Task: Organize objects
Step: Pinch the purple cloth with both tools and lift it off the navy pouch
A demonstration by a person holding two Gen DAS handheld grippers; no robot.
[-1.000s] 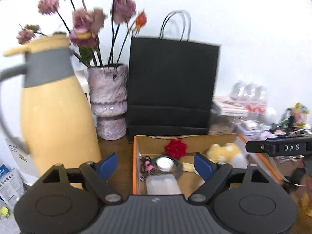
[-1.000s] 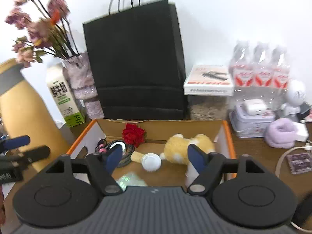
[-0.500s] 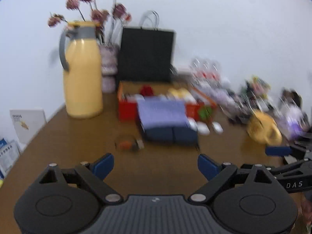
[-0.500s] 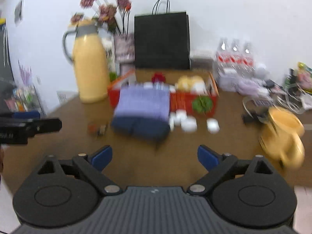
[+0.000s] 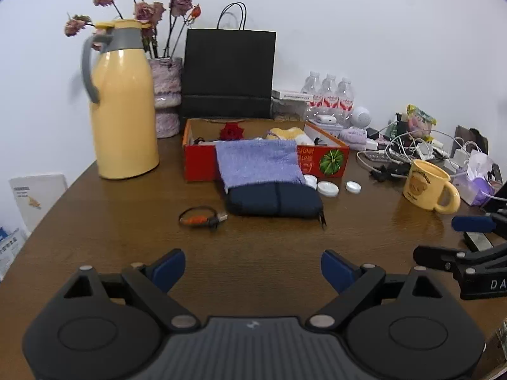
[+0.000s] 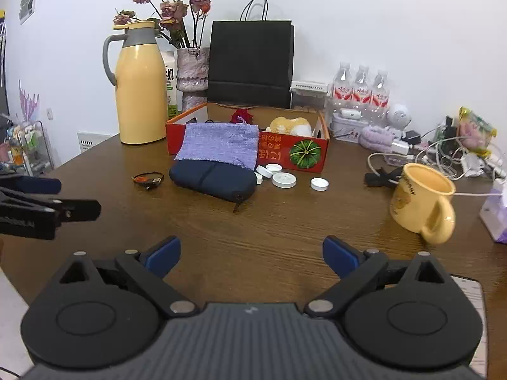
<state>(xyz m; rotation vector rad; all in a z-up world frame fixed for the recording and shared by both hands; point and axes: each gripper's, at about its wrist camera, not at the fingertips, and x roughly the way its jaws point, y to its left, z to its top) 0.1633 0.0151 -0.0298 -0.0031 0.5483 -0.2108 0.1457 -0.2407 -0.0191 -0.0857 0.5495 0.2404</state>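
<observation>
A red cardboard box (image 5: pixel 329 161) (image 6: pixel 294 153) stands mid-table and holds a red rose (image 5: pixel 231 131), a yellow plush toy (image 5: pixel 285 133) and small items. A purple knit pouch (image 5: pixel 258 161) (image 6: pixel 218 144) leans on its front, over a dark blue zip case (image 5: pixel 274 201) (image 6: pixel 212 179). Several white caps (image 5: pixel 328 188) (image 6: pixel 283 180) and a small black-orange cable (image 5: pixel 201 217) (image 6: pixel 148 178) lie nearby. My left gripper (image 5: pixel 253 267) and right gripper (image 6: pixel 252 253) are both open and empty, held back over the near table.
A yellow thermos jug (image 5: pixel 122 104) (image 6: pixel 139 85), a vase of dried flowers (image 5: pixel 166 95) and a black paper bag (image 5: pixel 228 74) stand at the back. A yellow mug (image 5: pixel 429 186) (image 6: pixel 421 201), tangled cables (image 5: pixel 408 148) and water bottles (image 5: pixel 329 96) are on the right.
Both grippers have pulled far back from over the box to the near side of the table. The whole table has come into view. Both stay open and empty.
</observation>
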